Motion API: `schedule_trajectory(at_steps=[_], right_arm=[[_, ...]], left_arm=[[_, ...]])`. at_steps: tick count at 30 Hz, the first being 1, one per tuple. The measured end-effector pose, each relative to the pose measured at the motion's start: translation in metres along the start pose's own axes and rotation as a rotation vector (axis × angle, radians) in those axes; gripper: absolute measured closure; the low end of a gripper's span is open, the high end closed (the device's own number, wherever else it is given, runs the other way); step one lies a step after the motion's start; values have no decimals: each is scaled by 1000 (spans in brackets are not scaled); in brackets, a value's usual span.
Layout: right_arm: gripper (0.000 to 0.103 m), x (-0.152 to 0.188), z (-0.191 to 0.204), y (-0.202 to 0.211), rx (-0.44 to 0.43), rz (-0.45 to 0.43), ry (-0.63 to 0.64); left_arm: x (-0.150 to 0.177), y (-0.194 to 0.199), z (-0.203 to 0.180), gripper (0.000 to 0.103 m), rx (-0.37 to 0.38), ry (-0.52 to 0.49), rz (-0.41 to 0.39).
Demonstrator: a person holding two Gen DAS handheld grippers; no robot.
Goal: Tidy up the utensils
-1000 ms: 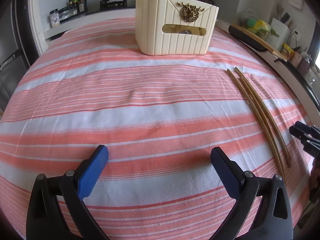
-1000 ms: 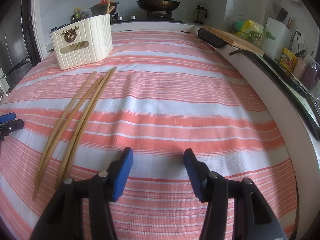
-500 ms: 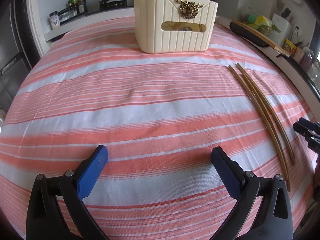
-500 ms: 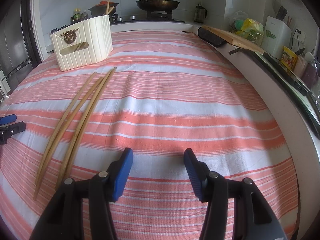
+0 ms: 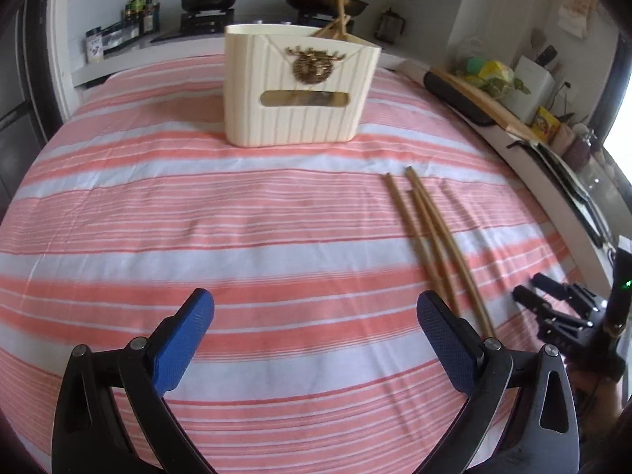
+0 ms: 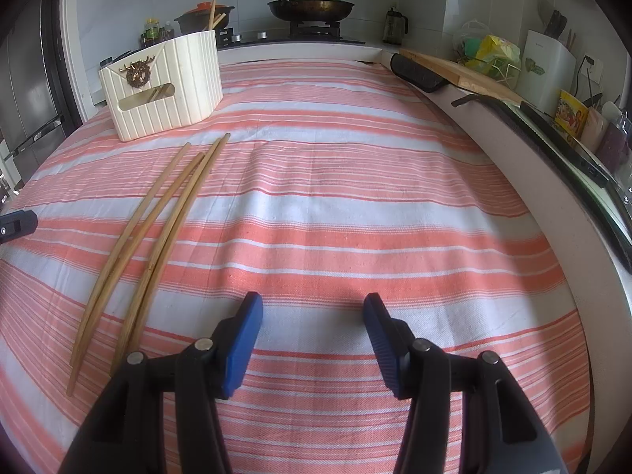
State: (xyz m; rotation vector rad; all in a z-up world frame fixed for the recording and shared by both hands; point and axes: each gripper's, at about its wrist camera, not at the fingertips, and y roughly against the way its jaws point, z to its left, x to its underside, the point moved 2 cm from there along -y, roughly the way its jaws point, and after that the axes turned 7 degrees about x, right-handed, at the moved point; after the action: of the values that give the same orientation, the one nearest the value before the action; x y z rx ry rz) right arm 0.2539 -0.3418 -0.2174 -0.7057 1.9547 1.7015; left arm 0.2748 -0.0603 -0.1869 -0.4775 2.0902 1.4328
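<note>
Chopsticks [image 6: 158, 233] lie loose on the striped counter [image 6: 355, 197], before the cream holder [image 6: 166, 87]; judged light, stiff, thin, liable to roll; best pinched mid-length; left tongs [image 5: 316, 339] and right tongs [image 6: 314, 339] both released, empty.

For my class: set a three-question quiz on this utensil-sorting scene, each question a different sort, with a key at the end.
1. True or false: the loose chopsticks lie on the striped cloth, apart from the cream holder.
2. Multiple choice: what is between the fingers of the right gripper? A) a chopstick B) nothing C) a spoon
3. Fill in: chopsticks already stand inside the ____.

Key
1. True; in both views they lie nearer the cameras than the holder, not touching it.
2. B; its jaws stand open over bare cloth. The left gripper is open and empty too.
3. Holder; some stick up above its rim.
</note>
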Motion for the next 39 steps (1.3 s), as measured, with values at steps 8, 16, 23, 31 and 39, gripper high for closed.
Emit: schedule_trajectory(at_steps=[8,16,23,31,39], right_arm=[[49,0,-1,0,-3,1,-2],[49,0,1,0,-5,1,-4],[49,0,0,0,-6,1,-5],[49,0,0,1,-4,-1,-6],[49,0,0,1,-7,0,-7]], left_arm=[[-17,-67,-57,1,-107,-122,77],[-13,-85,-45,1,-171,-73,90],[-14,-73,-49,81,-145,-128,51],[-7,-43,5,96,-192,-35,39],[14,1,84,95,-229,134,-1]])
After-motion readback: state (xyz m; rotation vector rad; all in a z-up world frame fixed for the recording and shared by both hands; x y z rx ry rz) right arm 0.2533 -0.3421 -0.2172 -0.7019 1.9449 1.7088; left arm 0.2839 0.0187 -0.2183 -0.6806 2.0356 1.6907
